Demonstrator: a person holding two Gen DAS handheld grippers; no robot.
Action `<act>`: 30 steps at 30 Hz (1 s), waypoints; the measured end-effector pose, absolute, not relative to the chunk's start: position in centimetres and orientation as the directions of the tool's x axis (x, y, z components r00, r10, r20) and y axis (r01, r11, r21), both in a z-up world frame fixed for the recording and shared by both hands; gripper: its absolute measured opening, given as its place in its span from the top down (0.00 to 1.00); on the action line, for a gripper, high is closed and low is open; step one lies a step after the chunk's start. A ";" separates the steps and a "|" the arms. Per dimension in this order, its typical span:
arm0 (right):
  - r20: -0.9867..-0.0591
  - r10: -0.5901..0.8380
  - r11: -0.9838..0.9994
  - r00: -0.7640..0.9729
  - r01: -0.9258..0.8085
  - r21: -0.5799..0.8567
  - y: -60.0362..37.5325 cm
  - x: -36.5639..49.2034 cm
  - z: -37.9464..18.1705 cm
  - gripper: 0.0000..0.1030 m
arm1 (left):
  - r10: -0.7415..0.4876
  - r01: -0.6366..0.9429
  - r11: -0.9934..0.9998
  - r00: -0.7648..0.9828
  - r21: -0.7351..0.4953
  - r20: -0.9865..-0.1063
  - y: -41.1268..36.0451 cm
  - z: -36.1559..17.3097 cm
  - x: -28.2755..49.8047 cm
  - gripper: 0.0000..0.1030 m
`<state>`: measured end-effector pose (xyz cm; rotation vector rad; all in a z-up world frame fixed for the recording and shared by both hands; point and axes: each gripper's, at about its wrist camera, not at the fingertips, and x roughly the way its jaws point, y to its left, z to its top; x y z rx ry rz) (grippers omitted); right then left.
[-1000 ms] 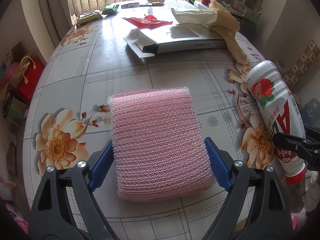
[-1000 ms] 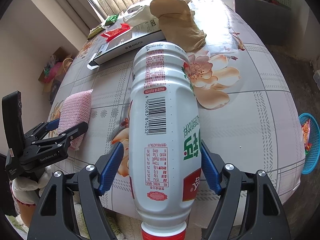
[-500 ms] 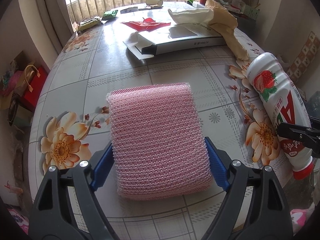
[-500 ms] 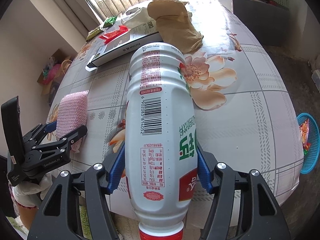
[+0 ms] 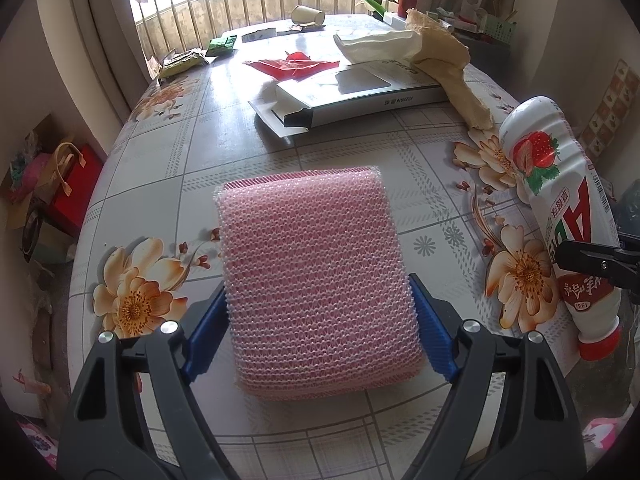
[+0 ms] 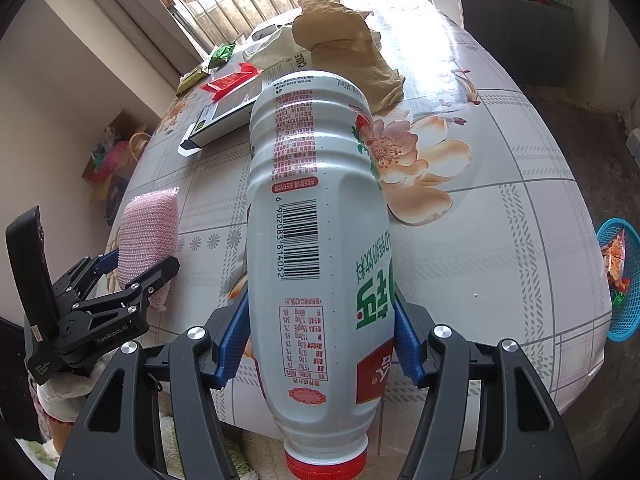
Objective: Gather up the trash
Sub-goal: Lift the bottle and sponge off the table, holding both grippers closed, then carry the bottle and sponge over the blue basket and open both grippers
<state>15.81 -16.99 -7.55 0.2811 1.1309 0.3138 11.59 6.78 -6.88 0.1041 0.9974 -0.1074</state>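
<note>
A pink mesh scouring sponge (image 5: 316, 272) sits lengthwise between the blue pads of my left gripper (image 5: 320, 332), which press on both of its long sides. In the right wrist view the sponge (image 6: 148, 236) hangs in the left gripper (image 6: 140, 264) at the table's near-left edge. A white strawberry-drink bottle (image 6: 316, 220) with a red cap points its cap toward the camera. My right gripper (image 6: 320, 328) is shut on its lower body. In the left wrist view the bottle (image 5: 560, 208) is at the far right, with one right-gripper finger (image 5: 592, 258) across it.
On the round table with the flowered cloth (image 5: 160, 184) lie a flat white-and-black box (image 5: 360, 96), a crumpled brown paper bag (image 5: 444, 64), a red wrapper (image 5: 292, 66), green packets (image 5: 222, 44) and a paper cup (image 5: 306, 14). A blue basket (image 6: 620, 328) with wrappers stands on the floor at the right.
The right gripper's jaws have narrowed onto the bottle. The left gripper has tilted slightly with the sponge still between its pads.
</note>
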 end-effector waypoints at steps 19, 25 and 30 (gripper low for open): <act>-0.782 0.450 0.885 0.433 -0.096 0.456 -18.2 15.1 -6.4 0.41 | -0.090 0.155 0.988 0.590 0.003 -0.802 6.8 -4.4 10.8 0.23; -0.672 0.530 0.810 0.517 -0.074 0.582 -22.1 13.2 -4.6 0.41 | -0.212 0.274 0.960 0.602 -0.050 -0.770 3.3 -1.1 11.4 0.23; -0.590 0.510 0.756 0.625 0.001 0.654 -29.0 10.1 -3.4 0.41 | -0.345 0.442 0.894 0.568 -0.077 -0.747 -3.6 1.8 12.3 0.23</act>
